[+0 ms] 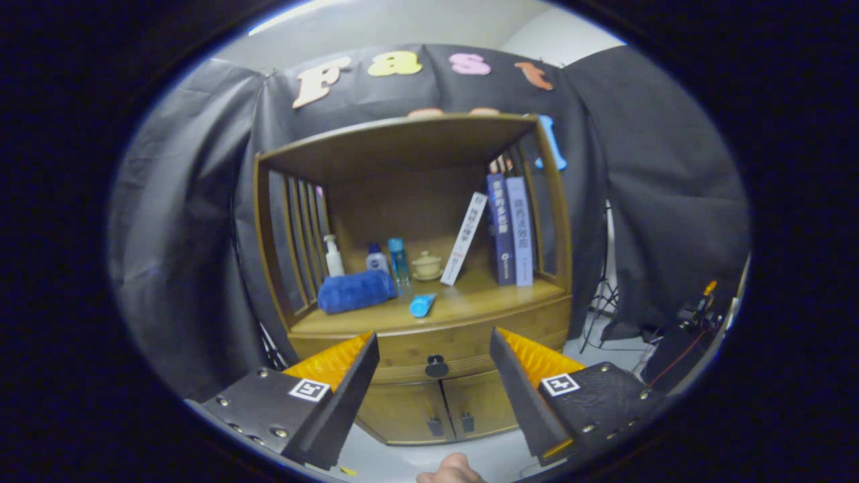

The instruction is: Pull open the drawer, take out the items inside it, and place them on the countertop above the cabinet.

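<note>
Gripper view, cabinet (416,349): wooden unit against the black cloth wall, open shelf bay on top, drawer below it, two small doors at the bottom
Countertop (470,302): wooden shelf surface above the drawer, carrying several things
Drawer (402,359): shut, front flush with the cabinet, its dark round knob (437,366) seen in the gap between the fingers and beyond their tips
Gripper (435,345): fingers spread wide apart, holding nothing and touching nothing, aimed at the drawer front from a short way off
Books (510,231): two stand upright at the right side of the countertop, a thinner white one (464,238) leans against them from the left
Blue towel (356,292): rolled, lying at the left front of the countertop
Bottles: a white pump bottle (333,257), a short white and blue one (377,258) and a slim blue one (398,260) stand in a row behind the towel
Lidded cup (427,265): pale, on a saucer, between the slim blue bottle and the leaning book
Blue tube (423,305): lies on its side near the front edge of the countertop, just right of the towel
Hand (451,469): a part shows below the fingers
</note>
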A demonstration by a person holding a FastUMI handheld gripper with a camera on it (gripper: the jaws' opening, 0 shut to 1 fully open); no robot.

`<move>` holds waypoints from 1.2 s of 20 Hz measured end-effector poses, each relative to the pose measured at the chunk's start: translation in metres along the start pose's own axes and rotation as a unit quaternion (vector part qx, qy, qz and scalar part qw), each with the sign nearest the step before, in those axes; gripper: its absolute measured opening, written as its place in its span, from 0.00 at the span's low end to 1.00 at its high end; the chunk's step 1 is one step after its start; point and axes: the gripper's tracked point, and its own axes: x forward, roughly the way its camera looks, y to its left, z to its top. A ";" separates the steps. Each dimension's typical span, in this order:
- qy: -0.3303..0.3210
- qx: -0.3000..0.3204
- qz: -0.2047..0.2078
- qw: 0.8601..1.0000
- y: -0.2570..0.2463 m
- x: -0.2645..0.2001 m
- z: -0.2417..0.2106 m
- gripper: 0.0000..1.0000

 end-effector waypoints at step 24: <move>-0.106 -0.080 -0.005 0.991 0.010 -0.170 0.078 0.98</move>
